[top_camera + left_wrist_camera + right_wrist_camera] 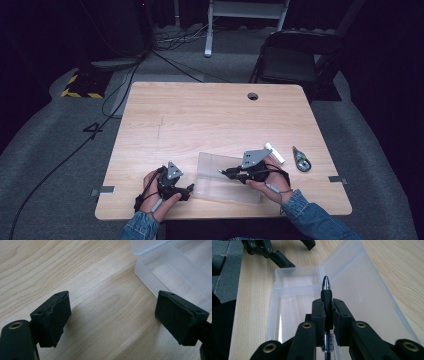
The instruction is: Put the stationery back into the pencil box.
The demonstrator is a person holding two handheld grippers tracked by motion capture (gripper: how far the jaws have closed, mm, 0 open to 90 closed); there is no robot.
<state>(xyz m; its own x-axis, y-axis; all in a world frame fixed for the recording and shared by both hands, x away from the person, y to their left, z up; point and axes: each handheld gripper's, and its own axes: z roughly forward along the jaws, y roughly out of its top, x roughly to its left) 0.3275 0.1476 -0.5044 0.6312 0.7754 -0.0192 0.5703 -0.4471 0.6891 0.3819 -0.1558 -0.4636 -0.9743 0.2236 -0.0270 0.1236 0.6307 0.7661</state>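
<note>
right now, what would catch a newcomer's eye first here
The right gripper stands out, shut on a black pen with a silver tip, held over the open clear plastic case near the table's front edge. The left gripper rests open on the wooden table beside the case. A white tube lies to the right.

Even overhead light falls on the desk (pixel 210 115), while the floor beyond its far edge sinks into darkness. The high view is soft; the gripper views stay sharp, with faint shadows.
</note>
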